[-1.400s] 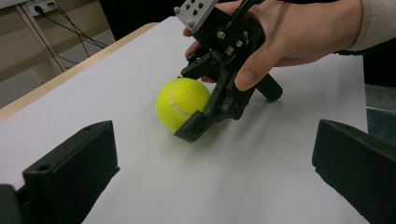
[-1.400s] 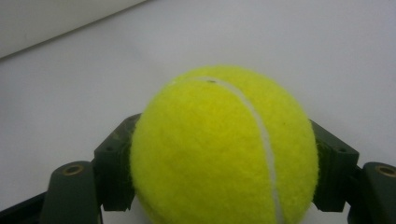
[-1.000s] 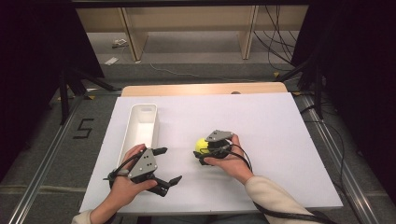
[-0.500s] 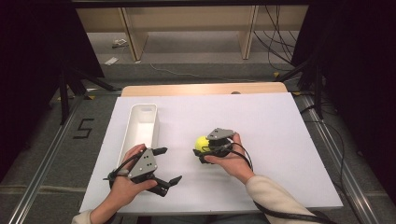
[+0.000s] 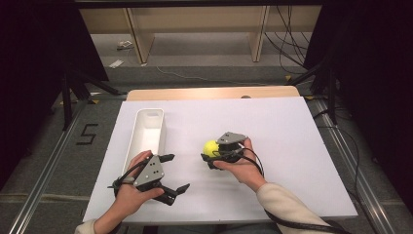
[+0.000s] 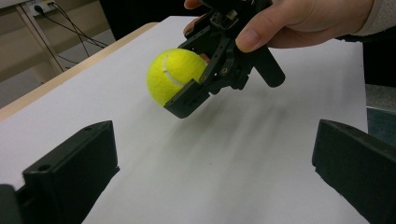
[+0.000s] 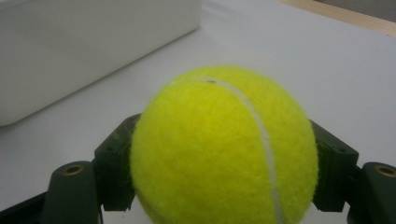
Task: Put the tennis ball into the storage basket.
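Yellow felt tennis ball (image 5: 211, 147) sat clamped in the right gripper (image 5: 217, 157) jaws, mid-table; left gripper (image 5: 174, 176) jaws gaped wide. Carrying it left to the long white plastic bin (image 5: 147, 134) seemed next.

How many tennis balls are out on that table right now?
1. The tennis ball is clamped between the jaws of the right gripper, right of the white bin. The bin's floor is partly out of sight, so another could lie there.
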